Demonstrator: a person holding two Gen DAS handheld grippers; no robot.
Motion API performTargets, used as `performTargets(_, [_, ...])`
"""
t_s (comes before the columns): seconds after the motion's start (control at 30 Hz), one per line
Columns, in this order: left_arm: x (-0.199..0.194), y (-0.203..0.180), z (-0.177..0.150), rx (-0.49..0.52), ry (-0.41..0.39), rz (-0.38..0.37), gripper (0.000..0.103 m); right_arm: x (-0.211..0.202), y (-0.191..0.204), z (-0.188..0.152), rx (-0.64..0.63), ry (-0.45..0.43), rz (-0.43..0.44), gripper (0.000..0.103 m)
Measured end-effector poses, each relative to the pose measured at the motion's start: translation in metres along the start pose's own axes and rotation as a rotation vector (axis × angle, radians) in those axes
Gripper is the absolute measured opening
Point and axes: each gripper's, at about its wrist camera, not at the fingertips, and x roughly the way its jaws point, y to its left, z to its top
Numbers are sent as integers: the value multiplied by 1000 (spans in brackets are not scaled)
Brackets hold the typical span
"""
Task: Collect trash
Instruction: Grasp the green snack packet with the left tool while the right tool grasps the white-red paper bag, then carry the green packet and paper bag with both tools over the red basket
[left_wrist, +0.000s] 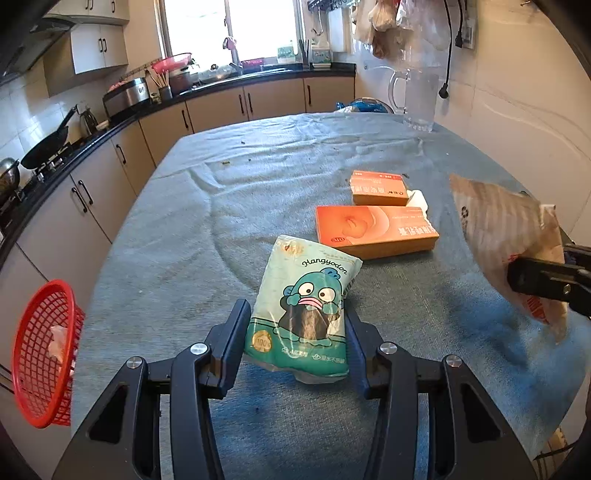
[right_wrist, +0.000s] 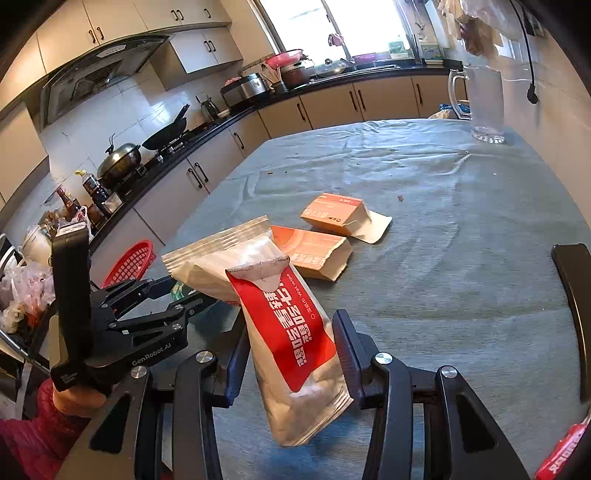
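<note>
Orange boxes — two, left gripper clamping teal packet, right gripper clamping red-white pouch.

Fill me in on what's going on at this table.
A person with a gripper in each hand is clearing trash. The left gripper is shut on a green cartoon tissue pack; the right gripper is shut on a red and white wet-wipe pack. Two orange boxes lie on the blue cloth. A red basket hangs at the table's left edge.
</note>
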Motion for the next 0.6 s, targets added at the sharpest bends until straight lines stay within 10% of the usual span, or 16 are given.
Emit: performTargets(0.6, [-24, 14, -3, -23, -53, 15, 47, 5, 12, 4, 21, 6, -14, 48])
